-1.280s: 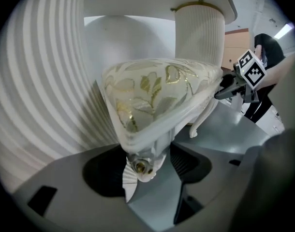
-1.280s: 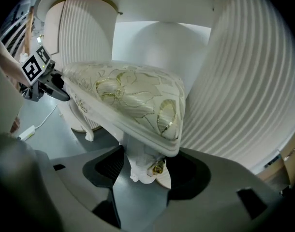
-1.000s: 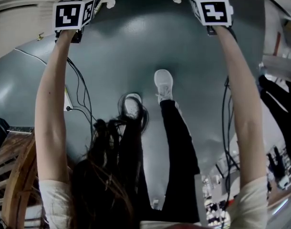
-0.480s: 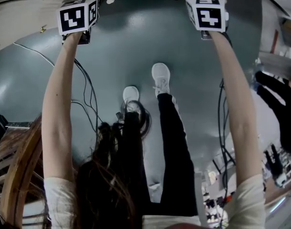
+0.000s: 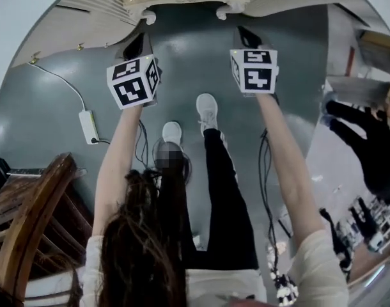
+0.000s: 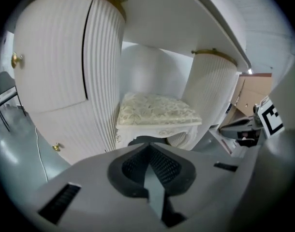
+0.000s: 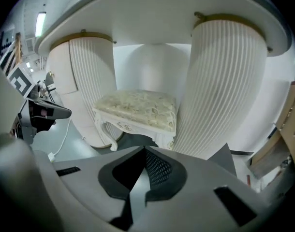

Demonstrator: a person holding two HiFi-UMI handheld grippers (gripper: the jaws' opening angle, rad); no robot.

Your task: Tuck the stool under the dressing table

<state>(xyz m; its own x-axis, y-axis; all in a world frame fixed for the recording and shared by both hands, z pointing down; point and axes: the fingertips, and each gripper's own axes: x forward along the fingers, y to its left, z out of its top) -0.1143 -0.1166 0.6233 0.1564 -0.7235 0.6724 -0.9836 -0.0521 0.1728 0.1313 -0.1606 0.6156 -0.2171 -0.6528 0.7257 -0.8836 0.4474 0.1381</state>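
Both claws are hanging off the floor. Left claw (image 6: pixel 148 166) and right claw (image 7: pixel 143 170) have just been closing; now we're seeing the pads together with nothing between them. Ahead of the claws and apart from them, the stool (image 6: pixel 154 110) is sitting under the desk (image 6: pixel 176 18), between its two ribbed pedestals.

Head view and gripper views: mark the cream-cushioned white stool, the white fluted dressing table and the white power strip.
Cream-cushioned white stool (image 6: pixel 154 109), left gripper view, middle of seat cushion.
White fluted dressing table (image 7: pixel 222 81), right gripper view, ribbed pedestal front.
White power strip (image 5: pixel 89 126), head view, middle of casing.
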